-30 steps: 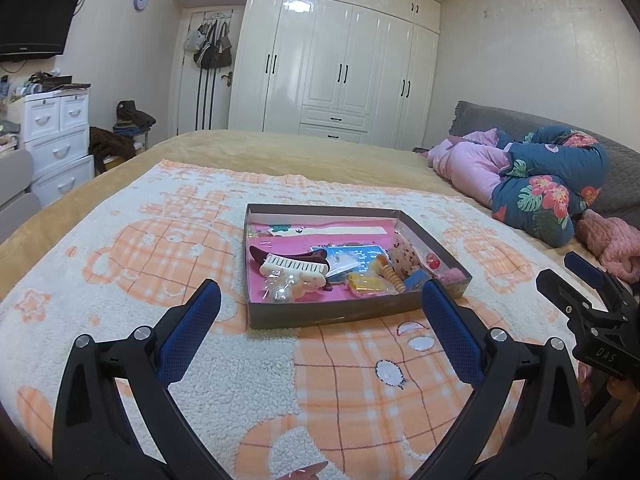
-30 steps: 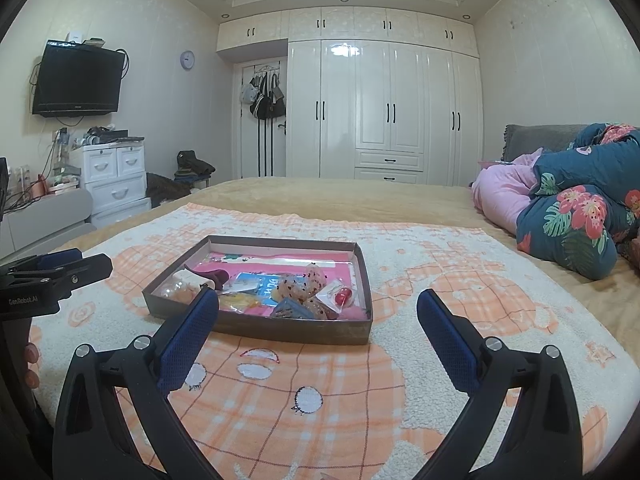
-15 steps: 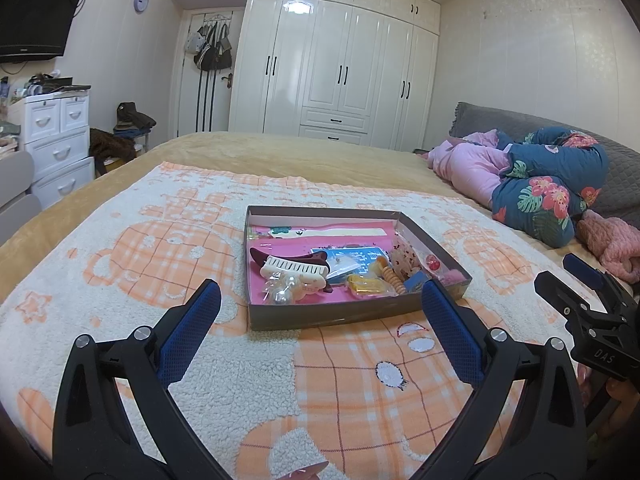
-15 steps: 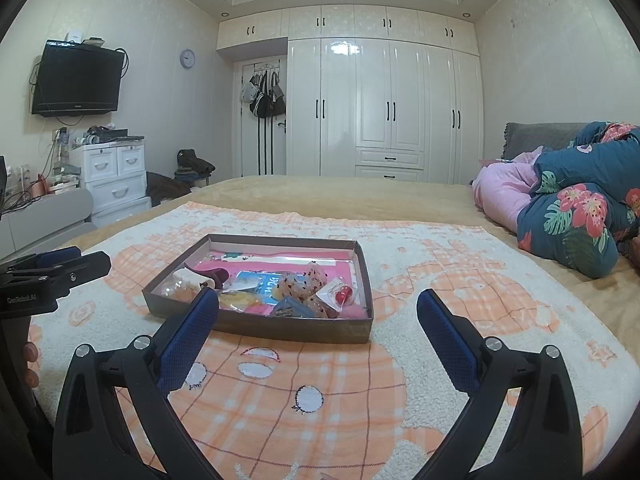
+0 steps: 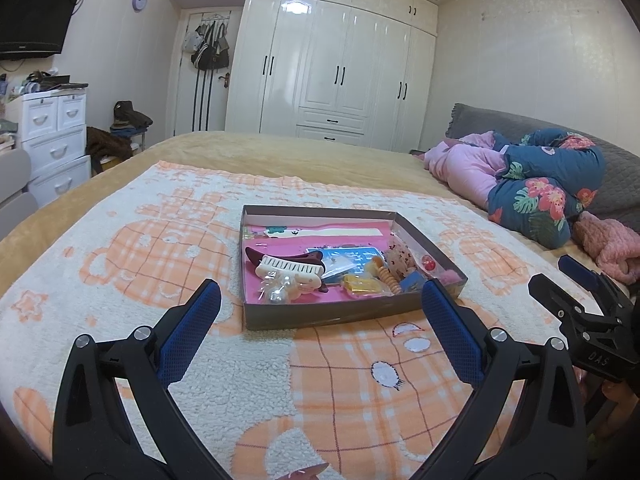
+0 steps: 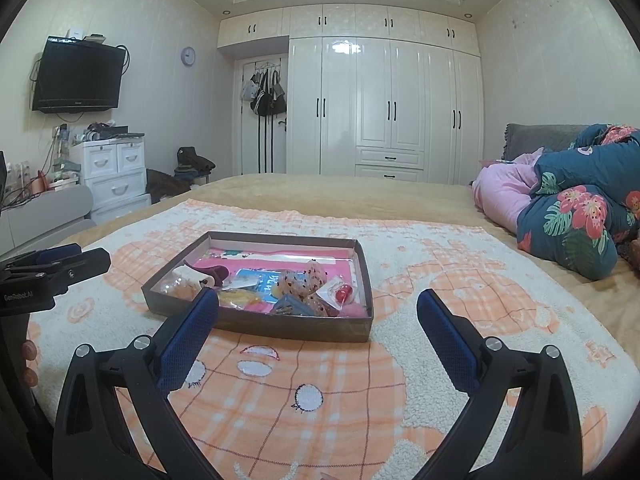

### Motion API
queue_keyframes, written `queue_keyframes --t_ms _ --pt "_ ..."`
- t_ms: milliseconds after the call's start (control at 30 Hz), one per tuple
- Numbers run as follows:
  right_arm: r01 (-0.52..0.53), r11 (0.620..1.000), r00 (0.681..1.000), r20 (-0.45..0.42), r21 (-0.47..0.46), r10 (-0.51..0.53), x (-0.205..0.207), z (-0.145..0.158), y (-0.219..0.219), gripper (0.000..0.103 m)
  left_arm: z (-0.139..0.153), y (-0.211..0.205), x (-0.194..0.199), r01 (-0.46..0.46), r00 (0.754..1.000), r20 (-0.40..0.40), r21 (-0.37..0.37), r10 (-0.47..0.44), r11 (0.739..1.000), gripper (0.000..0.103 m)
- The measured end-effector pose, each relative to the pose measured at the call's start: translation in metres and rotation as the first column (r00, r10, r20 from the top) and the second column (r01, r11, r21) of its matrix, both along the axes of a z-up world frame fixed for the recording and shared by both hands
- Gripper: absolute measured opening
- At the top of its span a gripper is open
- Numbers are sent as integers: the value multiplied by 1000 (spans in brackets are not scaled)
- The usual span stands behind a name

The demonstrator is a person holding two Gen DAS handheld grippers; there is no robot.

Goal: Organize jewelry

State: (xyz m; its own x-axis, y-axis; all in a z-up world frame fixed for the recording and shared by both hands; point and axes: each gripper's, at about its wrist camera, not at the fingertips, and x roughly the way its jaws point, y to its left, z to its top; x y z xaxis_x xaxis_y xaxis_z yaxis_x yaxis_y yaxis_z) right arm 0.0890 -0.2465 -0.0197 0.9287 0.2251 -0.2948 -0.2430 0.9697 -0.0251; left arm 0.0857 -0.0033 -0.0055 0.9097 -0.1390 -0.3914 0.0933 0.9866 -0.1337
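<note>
Left wrist view: the left gripper [image 5: 320, 300] hangs low over the blanket [image 5: 120, 280] that covers the bed, its blue-padded fingers [image 5: 188, 336] spread wide and holding nothing. The shallow box [image 5: 340, 314] of jewelry lies just ahead of the fingertips, its near wall spanning most of the gap between them. Inside, on the pink lining, a cream hair clip [image 5: 290, 270] lies in the near left part, a blue card [image 5: 352, 258] in the middle, a yellow packet [image 5: 362, 285] toward the near wall and a small red bead [image 5: 429, 263] by the right wall. The right gripper [image 5: 576, 292] shows at the picture's right edge, well right of the box, above the blanket's right side.

Right wrist view: the right gripper [image 6: 318, 310] also sits low and level, fingers [image 6: 448, 344] released wide, empty. The box [image 6: 280, 326] lies ahead and slightly left, its near right corner between the fingertips; the left fingertip overlaps the near wall. The left gripper [image 6: 56, 264] juts in from the left edge, near the box's left wall, with fingertips of a hand [image 6: 28, 360] below it. Bare blanket runs right of the box to folded quilts [image 6: 576, 224] at the bed's right edge.
</note>
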Motion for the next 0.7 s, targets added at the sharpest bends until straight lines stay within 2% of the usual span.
queue_keyframes --t_ms 100,367,467,533,600,667,700 --pt "1 1000 1000 1 0 -1 -1 -1 0 97 -1 -2 0 -12 1000 -4 11 12 1000 92" --pt "23 1000 1000 -13 5 -23 6 -4 -7 97 0 7 1 -46 999 -1 -14 46 999 92" --pt "89 995 993 -79 53 -85 30 -7 -29 97 -5 28 15 -106 994 -36 -26 105 994 92" --pt "193 980 969 -169 48 -183 66 -12 -56 97 -9 51 34 -161 984 -82 -15 160 987 92" --pt "316 948 909 -276 -27 -311 109 -25 -84 97 -15 84 60 -248 961 -124 21 249 969 92" --pt "413 900 807 -403 -137 -432 162 -47 -122 97 -26 125 96 -343 919 -183 62 348 937 92" --pt "413 900 807 -403 -137 -432 162 -47 -122 97 -31 138 109 -364 905 -212 68 370 929 92"
